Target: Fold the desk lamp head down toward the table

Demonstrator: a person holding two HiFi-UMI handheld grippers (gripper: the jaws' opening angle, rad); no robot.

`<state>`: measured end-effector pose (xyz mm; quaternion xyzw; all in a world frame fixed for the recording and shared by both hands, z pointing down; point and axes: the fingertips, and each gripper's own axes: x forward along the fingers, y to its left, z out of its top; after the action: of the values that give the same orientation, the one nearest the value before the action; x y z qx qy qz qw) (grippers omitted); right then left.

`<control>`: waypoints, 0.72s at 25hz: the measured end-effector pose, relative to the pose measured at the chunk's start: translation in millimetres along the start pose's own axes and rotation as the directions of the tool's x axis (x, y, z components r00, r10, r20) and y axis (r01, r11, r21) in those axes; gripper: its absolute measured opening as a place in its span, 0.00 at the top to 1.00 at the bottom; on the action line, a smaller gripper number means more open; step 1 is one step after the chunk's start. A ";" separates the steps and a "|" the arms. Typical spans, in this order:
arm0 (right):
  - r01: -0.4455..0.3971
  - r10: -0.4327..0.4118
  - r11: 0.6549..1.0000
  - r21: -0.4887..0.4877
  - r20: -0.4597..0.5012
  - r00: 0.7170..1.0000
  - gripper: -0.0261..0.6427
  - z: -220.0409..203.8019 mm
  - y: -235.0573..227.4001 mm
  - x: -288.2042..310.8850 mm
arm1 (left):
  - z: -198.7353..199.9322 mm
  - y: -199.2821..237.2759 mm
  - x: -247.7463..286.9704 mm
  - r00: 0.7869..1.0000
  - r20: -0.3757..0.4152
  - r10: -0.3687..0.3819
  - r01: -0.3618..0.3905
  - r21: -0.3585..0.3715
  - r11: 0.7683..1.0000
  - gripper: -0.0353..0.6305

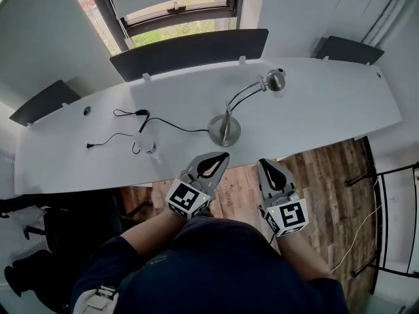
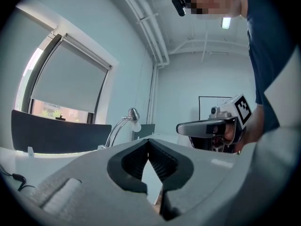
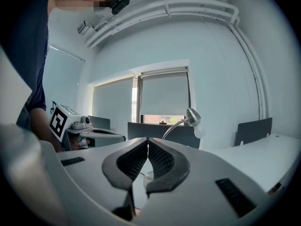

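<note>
A silver desk lamp stands on the white desk (image 1: 327, 103). Its round base (image 1: 224, 131) is near the front edge, and a curved arm rises to the head (image 1: 275, 80), which is held up and away to the right. The lamp head also shows in the left gripper view (image 2: 134, 114) and the right gripper view (image 3: 193, 117). My left gripper (image 1: 223, 156) is shut and empty, just in front of the base at the desk edge. My right gripper (image 1: 264, 163) is shut and empty too, over the floor to the right of the base. Neither gripper touches the lamp.
A black cable with a plug (image 1: 131, 126) lies on the desk left of the lamp. Dark partition panels (image 1: 190, 52) line the far edge below a window. Wooden floor (image 1: 327, 175) shows at my side, with a black rack (image 1: 393, 221) at the right.
</note>
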<state>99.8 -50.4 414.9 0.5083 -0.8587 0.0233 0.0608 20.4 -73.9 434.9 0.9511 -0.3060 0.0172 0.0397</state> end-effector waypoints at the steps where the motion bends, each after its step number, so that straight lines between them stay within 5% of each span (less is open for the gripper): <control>1: 0.015 -0.015 1.000 -0.007 0.000 1.000 0.94 2.6 -3.7 8.4 | 0.5 9.3 5.1 1.000 -0.003 -0.005 0.005 0.002 1.000 0.94; 12: 0.170 -0.172 0.984 -0.062 -0.027 0.985 0.94 25.1 -48.6 73.1 | -15.7 73.3 43.2 0.992 -0.042 -0.115 0.115 -0.012 0.993 0.93; 18: 0.163 -0.169 0.981 -0.103 -0.045 0.985 0.89 30.8 -58.5 90.2 | -26.7 87.4 56.5 0.991 -0.074 -0.111 0.111 -0.013 0.994 0.85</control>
<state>105.6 -160.2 394.6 0.5738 -0.8114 -0.0106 0.1106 15.0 -175.2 470.4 0.9651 -0.2509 0.0492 0.0564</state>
